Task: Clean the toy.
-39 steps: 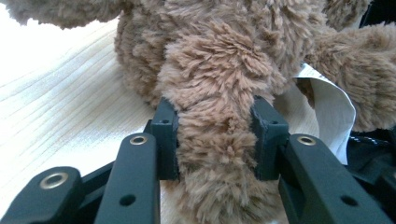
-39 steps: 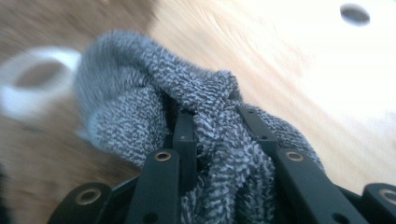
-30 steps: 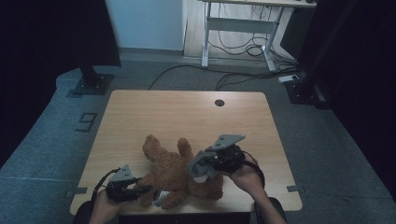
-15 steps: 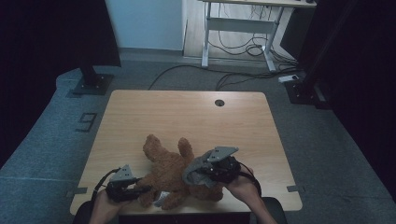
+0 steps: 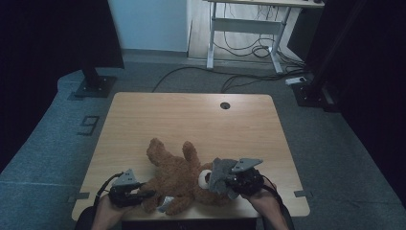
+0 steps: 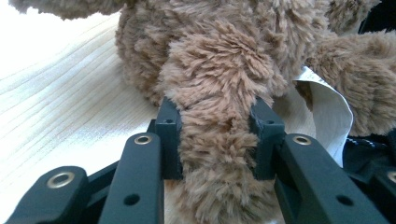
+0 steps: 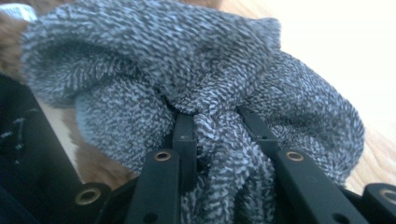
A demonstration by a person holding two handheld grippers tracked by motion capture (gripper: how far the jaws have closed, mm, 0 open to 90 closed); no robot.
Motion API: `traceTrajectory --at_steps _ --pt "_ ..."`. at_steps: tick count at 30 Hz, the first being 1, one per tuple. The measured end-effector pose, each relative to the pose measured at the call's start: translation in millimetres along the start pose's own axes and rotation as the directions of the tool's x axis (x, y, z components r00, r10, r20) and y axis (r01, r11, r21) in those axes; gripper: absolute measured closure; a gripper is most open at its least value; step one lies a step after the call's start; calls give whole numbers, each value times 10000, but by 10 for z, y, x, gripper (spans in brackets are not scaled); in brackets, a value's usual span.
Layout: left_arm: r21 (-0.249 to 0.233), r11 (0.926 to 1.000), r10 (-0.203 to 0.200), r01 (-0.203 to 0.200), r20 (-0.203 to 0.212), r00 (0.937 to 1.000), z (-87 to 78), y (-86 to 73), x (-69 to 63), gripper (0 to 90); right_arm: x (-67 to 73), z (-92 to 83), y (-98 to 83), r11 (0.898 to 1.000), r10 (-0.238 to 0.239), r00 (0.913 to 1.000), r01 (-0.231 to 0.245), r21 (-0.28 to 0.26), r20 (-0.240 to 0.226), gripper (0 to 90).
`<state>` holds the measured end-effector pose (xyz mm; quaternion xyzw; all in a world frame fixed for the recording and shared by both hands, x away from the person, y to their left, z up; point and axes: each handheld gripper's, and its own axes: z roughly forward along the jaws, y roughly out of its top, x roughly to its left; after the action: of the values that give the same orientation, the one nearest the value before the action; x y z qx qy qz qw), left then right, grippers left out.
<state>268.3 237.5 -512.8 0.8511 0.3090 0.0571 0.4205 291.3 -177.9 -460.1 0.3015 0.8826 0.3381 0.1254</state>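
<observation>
A brown teddy bear point(image 5: 178, 175) lies on the wooden table point(image 5: 191, 120) close to its front edge, legs pointing away from me. My left gripper point(image 5: 145, 195) is shut on one furry limb point(image 6: 217, 140) of the bear at the left; the pads press into the fur from both sides. A white tag point(image 6: 329, 109) hangs beside that limb. My right gripper point(image 5: 226, 182) is shut on a bunched grey knitted cloth point(image 7: 187, 70), held right at the bear's head point(image 5: 207, 178). The grey knitted cloth point(image 5: 219, 173) covers part of the head.
A round cable hole point(image 5: 225, 105) sits near the table's far edge. Beyond the table stand a white desk frame point(image 5: 249, 28), floor cables point(image 5: 249, 50) and two black stands point(image 5: 93, 81) point(image 5: 311, 91). The far half of the tabletop is bare wood.
My right gripper has come down and toward me with the grey cloth, onto the bear's head. The left gripper and the limb it holds have stayed put.
</observation>
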Motion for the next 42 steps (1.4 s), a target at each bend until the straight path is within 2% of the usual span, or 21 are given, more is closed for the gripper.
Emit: traceTrajectory --at_steps 5,9,10,15,17,19,20,21,22,23,24,25,26,27,30,32,35,38,42 --pt "57 10000 15 -16 70 10000 14 3 -9 632 -71 83 4 9999 94 9999 -95 88 144 708" --pt "134 9998 135 -137 130 9998 36 8 -31 633 -153 195 135 9999 9 9987 -16 138 517 709" --pt "158 9996 211 -214 184 9996 49 15 -46 633 -210 255 212 9998 -43 9977 28 217 674 709" --pt "122 9996 239 -240 127 9996 69 35 -72 633 -351 348 313 9996 142 9971 -160 245 749 709" --pt "107 9997 208 -209 159 9997 64 31 -63 632 -334 263 344 9999 11 9962 -20 99 867 709" --pt "98 9998 179 -181 182 9997 65 31 -61 633 -267 122 387 9995 -77 9970 100 -303 776 708" --pt "98 9998 179 -181 182 9997 65 31 -61 633 -267 122 387 9995 -77 9970 100 -303 776 708" --pt "121 9997 199 -201 161 9997 65 34 -63 633 -152 -20 451 9973 -269 9978 310 -668 607 708" --pt "105 9998 190 -192 151 9997 66 35 -67 633 -152 -20 451 9973 -269 9978 310 -668 607 708" --pt "114 9997 195 -196 156 9997 66 36 -66 633 -81 -74 490 9953 -421 9981 458 -857 445 708" --pt "105 9998 183 -185 149 9997 65 35 -65 633 71 -134 568 9902 -858 9963 865 -1099 111 707" --pt "103 9998 173 -175 167 9997 64 34 -63 633 71 -134 568 9902 -858 9963 865 -1099 111 707" --pt "92 9998 152 -154 182 9997 63 33 -60 632 209 -111 634 9858 -1274 9917 1244 -1132 -194 706" --pt "89 9999 146 -147 186 9997 63 32 -59 633 250 -81 650 9846 -1400 9896 1356 -1100 -326 706" --pt "63 9999 106 -108 220 9997 60 27 -52 633 352 121 648 9853 -1578 9849 1523 -772 -708 704" --pt "55 10000 53 -54 264 9996 59 24 -43 634 361 202 600 9861 -1568 9847 1518 -680 -761 703" --pt "69 10000 35 -37 289 9996 56 22 -37 635 317 172 529 9894 -1291 9873 1219 -787 -929 706" --pt "74 10000 58 -60 262 9996 47 21 -34 636 263 149 415 9927 -1167 9905 1142 -377 -722 706" --pt "63 10000 67 -69 286 9996 48 20 -29 636 150 141 217 9975 -684 9951 671 -211 -708 706"
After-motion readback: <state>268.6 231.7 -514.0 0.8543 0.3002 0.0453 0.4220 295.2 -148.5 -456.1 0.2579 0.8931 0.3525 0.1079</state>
